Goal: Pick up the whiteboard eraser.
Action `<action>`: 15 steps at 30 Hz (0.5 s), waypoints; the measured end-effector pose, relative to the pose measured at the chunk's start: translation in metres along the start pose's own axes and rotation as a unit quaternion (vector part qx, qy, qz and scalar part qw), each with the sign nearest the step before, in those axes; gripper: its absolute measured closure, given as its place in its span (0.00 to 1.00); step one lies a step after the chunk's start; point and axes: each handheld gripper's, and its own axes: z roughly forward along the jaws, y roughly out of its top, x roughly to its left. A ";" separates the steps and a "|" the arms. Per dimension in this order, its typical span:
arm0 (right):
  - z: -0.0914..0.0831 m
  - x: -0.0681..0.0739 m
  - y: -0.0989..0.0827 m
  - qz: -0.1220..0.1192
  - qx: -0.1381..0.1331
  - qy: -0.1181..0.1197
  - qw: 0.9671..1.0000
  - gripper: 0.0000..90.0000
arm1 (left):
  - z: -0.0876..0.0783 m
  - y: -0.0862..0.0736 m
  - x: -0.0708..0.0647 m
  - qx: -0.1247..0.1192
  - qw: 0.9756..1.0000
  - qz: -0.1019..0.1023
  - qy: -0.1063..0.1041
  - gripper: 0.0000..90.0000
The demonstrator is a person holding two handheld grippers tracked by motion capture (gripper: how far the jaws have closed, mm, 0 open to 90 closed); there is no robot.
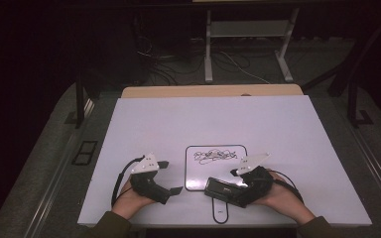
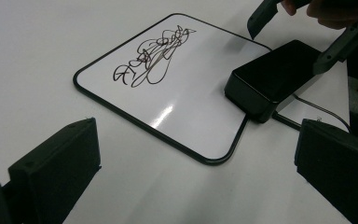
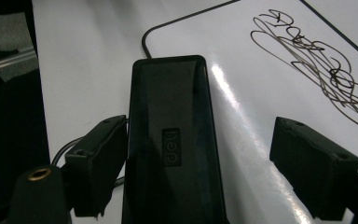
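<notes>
Black whiteboard eraser [image 3: 172, 140] lying on near edge of scribbled whiteboard [image 2: 177, 93], on white counter [image 1: 154, 129]. Right tongs [image 3: 198, 163] straddling eraser: one pad touching, other apart, not clamped. Left tongs [image 2: 191, 172] wide, empty, beside whiteboard.

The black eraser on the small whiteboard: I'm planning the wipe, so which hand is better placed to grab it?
Right: its gripper already straddles the eraser, one finger touching. The left gripper sits beside the whiteboard.
</notes>
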 end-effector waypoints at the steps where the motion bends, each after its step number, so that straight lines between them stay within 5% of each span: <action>1: 0.001 0.002 0.000 -0.002 0.007 0.001 1.000 0.21 | 0.000 0.000 0.000 0.000 1.000 0.000 -0.001 0.00; 15: 0.009 0.007 0.000 -0.040 0.042 -0.003 0.998 0.30 | 0.000 0.000 0.000 0.001 1.000 0.001 -0.002 0.00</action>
